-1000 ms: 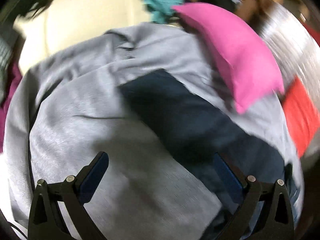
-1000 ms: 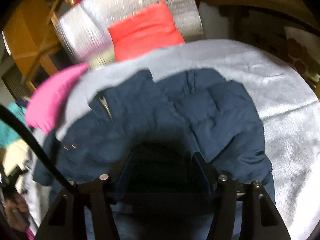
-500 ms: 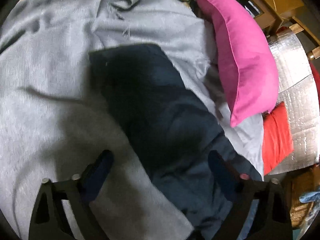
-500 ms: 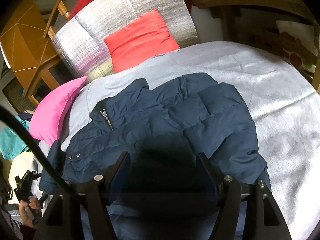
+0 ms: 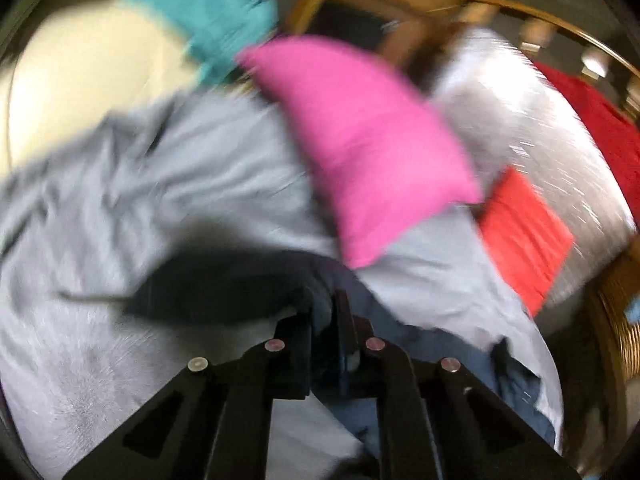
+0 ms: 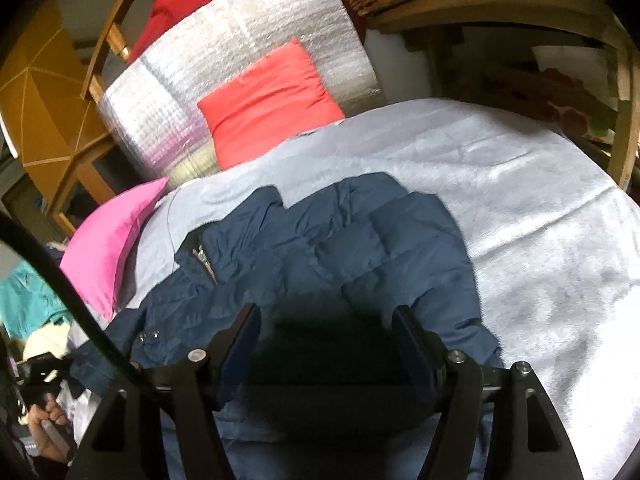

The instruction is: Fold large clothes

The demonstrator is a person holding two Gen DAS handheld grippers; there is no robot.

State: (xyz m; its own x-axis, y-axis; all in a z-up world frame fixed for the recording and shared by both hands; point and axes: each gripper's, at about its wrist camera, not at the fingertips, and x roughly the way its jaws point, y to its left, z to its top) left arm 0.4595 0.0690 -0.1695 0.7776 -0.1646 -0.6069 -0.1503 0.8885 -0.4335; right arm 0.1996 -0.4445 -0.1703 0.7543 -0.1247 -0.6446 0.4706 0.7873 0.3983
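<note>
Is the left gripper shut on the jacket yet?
Shut: the left gripper has its fingers pinched together on dark blue jacket fabric.

Navy quilted puffer jacket (image 6: 360,248) lies spread and rumpled on a pale grey blanket (image 6: 520,208). Stitched padded panels face up. The collar, with a metal zipper (image 6: 206,266), points toward the pink cushion (image 6: 108,240); two snap studs (image 6: 148,336) show on the near-left flap. One dark fold (image 5: 320,300) of it appears in the blurred left wrist view.
</note>
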